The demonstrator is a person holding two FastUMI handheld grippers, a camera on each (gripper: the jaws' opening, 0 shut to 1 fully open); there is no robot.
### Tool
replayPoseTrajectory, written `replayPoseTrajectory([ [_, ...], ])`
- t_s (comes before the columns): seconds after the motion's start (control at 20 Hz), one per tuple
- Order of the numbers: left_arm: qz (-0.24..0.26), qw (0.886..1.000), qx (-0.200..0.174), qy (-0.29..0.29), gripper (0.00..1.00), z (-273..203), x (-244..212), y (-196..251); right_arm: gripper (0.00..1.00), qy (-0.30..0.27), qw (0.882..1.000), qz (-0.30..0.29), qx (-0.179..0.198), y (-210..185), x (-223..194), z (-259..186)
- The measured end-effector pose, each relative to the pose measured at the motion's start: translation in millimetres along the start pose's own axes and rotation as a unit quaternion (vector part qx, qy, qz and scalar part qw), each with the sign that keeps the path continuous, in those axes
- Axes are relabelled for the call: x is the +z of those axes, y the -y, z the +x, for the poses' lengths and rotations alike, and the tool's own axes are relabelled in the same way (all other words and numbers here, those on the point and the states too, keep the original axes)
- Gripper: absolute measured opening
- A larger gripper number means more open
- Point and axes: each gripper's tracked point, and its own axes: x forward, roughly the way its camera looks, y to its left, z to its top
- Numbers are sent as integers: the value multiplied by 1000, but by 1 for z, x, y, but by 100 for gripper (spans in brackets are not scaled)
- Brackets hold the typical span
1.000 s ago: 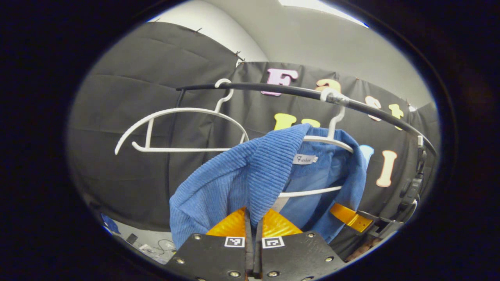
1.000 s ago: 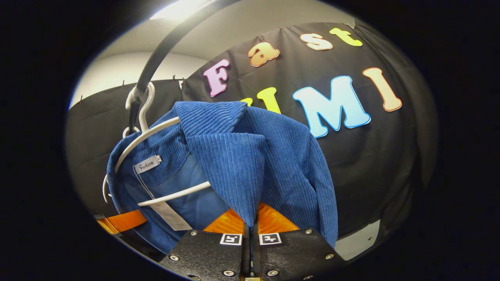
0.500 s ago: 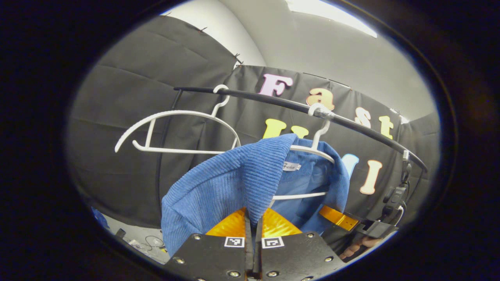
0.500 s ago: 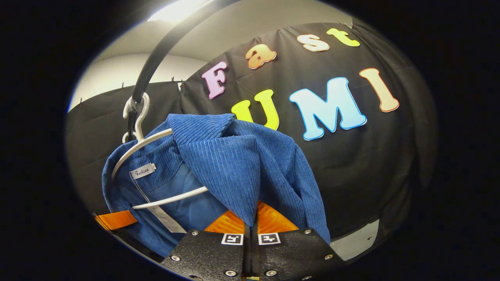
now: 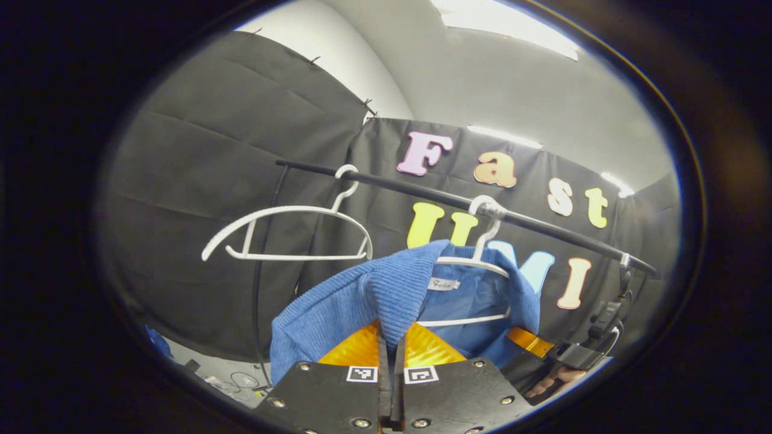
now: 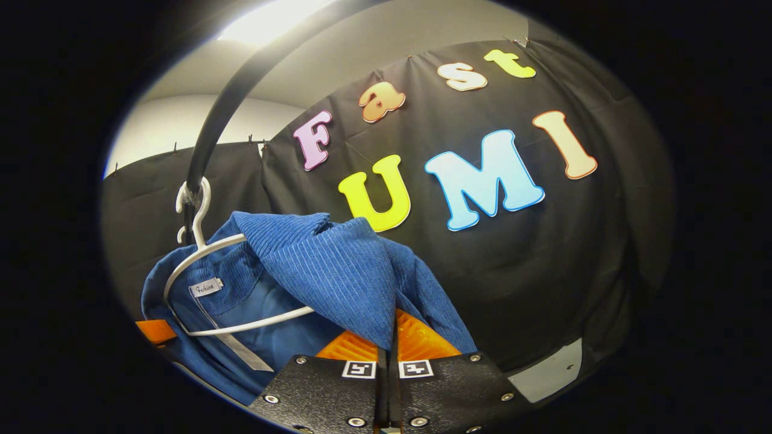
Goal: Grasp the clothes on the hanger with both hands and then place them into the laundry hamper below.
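Observation:
A blue corduroy jacket (image 5: 338,307) hangs on a white hanger (image 5: 476,262) hooked over the black rail (image 5: 422,191). In the left gripper view my left gripper (image 5: 391,330) is shut on the jacket's near lapel. The other gripper (image 5: 531,342) grips the cloth at the lower right, with a hand (image 5: 555,380) behind it. In the right gripper view the jacket (image 6: 338,277) drapes the hanger (image 6: 199,256) under the rail (image 6: 223,114). My right gripper (image 6: 389,328) is shut on the other lapel. One finger of the left gripper (image 6: 155,330) shows at the jacket's left edge.
An empty white hanger (image 5: 289,211) hangs on the rail left of the jacket. A thin black upright (image 5: 259,289) of the rack runs down on the left. Floor with cables (image 5: 229,377) shows low left; a pale floor patch (image 6: 549,374) sits low right.
Both grippers have drawn back and down from the rail, still holding the lapels. Rail, hangers and jacket now look smaller and farther off.

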Motion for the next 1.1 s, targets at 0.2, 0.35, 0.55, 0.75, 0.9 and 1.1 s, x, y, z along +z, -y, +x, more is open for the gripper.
replayPoseTrajectory([
  [0.2, 1, 1000, 16, 21, 7, -8, 23, -20, 0, 24, 999, 6, -21, 14, 14, 2],
  [0.35, 7, 999, 32, 34, 0, -9, 41, -35, 0, 46, 998, 13, -34, 22, 25, 10],
  [0.55, 29, 998, 45, 41, 3, -7, 58, -52, 0, 65, 997, 17, -43, 22, 28, 11],
  [0.75, 55, 996, 52, 47, 0, -6, 78, -59, 0, 90, 995, 13, -50, 23, 36, 17],
  [0.9, 66, 995, 51, 50, 1, -5, 87, -65, 0, 109, 993, -2, -50, 18, 46, 25],
  [1.1, 98, 992, 53, 53, 1, 1, 96, -77, 2, 138, 989, -31, -50, 15, 53, 32],
])
